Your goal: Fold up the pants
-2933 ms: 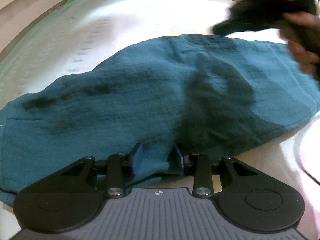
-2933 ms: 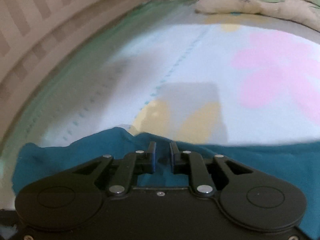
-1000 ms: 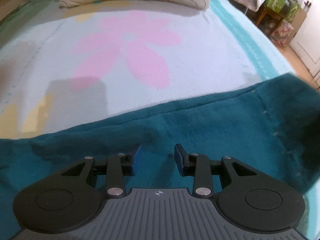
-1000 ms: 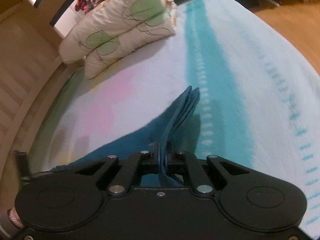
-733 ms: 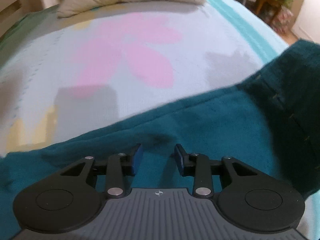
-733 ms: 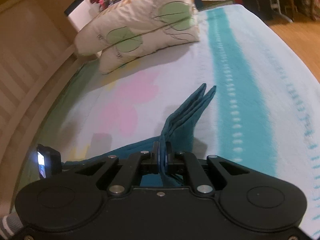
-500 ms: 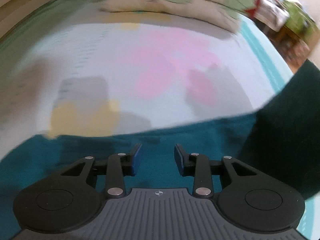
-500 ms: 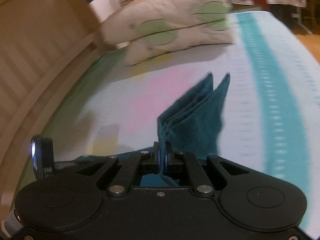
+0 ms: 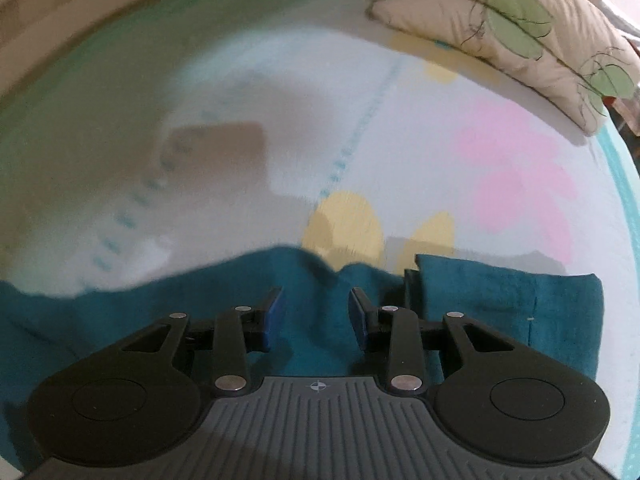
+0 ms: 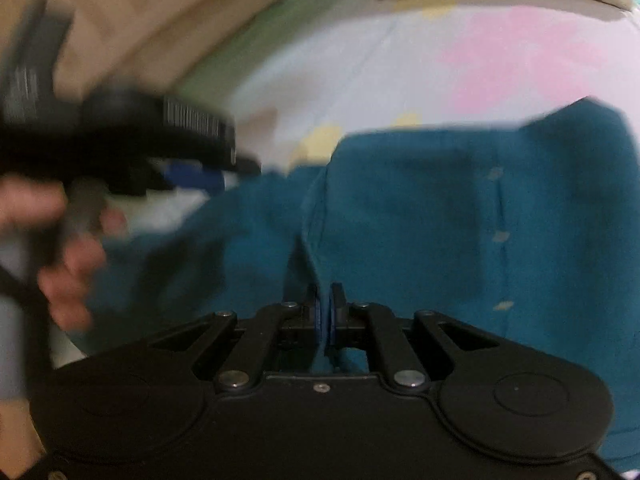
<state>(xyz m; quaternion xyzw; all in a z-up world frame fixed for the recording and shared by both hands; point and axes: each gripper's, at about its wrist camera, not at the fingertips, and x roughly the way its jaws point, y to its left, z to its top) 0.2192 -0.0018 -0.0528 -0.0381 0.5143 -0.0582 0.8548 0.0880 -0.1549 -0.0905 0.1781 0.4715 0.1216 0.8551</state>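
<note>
Showing no readable brand or writing anywhere; only a small crosshair mark [image 9: 318,386] sitting on the ribbed grey housing in the left wrist view, and a pale striped label patch on the blurred black device at the left of the right wrist view, too smeared to read.

Left claw [image 9: 316,316] pointing steeply down over the teal pants [image 9: 312,280], blue-padded fingers [image 9: 273,312] standing apart with nothing pinched, cloth lying beneath the gap. In the right wrist view, appearing as a blurred black shape with a blue pad, gripped by a hand [image 10: 60,240] at the left edge.

Right claw [image 10: 325,312] angling down as well, jaws just beginning to part, a narrow ridge of the pants' fabric standing between the pads; touching or not, impossible to tell through the blur.

Pants lying spread across the near part of the bed, one end folded back over the rest: a squared upper layer [image 9: 508,304] sitting at the right, its edge raised just beside the left claw's right finger. Pale stitch marks running down that layer.

Bed sheet [image 9: 400,140] showing pale blue with pink and yellow flower shapes, a dotted teal line and a green border. Cream pillow [image 9: 520,28] with green leaf print resting at the far end. Wooden bed frame [image 10: 180,12] curving along the far left.
</note>
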